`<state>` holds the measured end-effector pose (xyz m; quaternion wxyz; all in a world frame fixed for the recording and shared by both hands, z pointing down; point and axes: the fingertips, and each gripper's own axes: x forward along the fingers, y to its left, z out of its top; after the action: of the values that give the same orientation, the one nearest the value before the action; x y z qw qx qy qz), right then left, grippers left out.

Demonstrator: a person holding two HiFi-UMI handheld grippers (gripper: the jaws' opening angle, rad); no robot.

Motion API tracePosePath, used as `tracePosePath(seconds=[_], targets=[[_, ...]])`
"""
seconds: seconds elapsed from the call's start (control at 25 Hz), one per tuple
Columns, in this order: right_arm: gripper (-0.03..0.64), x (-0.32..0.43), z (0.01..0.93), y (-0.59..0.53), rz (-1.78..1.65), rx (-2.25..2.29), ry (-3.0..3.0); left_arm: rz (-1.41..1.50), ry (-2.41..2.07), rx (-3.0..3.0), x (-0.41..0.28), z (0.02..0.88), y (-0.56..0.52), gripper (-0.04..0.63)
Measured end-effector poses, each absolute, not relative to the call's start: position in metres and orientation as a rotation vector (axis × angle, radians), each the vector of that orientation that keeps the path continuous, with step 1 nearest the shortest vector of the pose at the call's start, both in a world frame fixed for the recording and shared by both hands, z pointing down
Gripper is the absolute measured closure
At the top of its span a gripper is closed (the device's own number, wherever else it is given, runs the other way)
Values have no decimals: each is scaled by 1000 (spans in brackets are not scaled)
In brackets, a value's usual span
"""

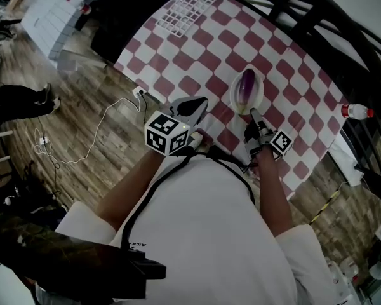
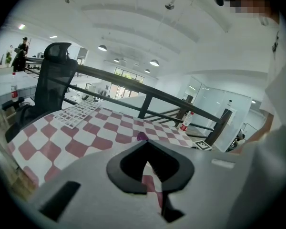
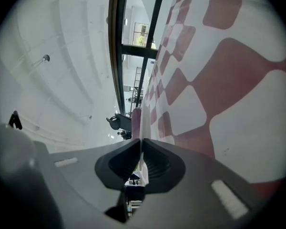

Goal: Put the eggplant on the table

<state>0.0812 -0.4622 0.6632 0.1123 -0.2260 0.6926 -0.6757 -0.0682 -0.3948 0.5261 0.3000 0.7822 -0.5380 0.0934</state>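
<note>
Nearest the lens, noted a white shirt (image 1: 209, 234). Found eggplant (image 1: 247, 84) lying in a white plate (image 1: 233, 99) on the table (image 1: 197, 49), which is covered in red-and-white checked cloth. Wooden floor (image 1: 95, 100) below, dark railing (image 1: 317, 11) behind. Recorded right gripper (image 1: 252, 114) jaws nearly together, apparently pinching the plate's near rim. Recorded left gripper (image 1: 200, 103) jaws together, empty, held near the plate. Observed white grid rack (image 1: 190, 8) at the far edge, bottle (image 1: 355, 112) beyond the table's right edge, cable (image 1: 101, 129) on the floor.
</note>
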Motion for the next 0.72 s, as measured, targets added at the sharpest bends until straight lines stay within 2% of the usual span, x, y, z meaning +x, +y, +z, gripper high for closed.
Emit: tracePosePath(seconds=[0.72], targets=[[586, 71, 693, -466, -2042, -712, 2069, 266, -1448, 2063, -70, 530, -394, 591]])
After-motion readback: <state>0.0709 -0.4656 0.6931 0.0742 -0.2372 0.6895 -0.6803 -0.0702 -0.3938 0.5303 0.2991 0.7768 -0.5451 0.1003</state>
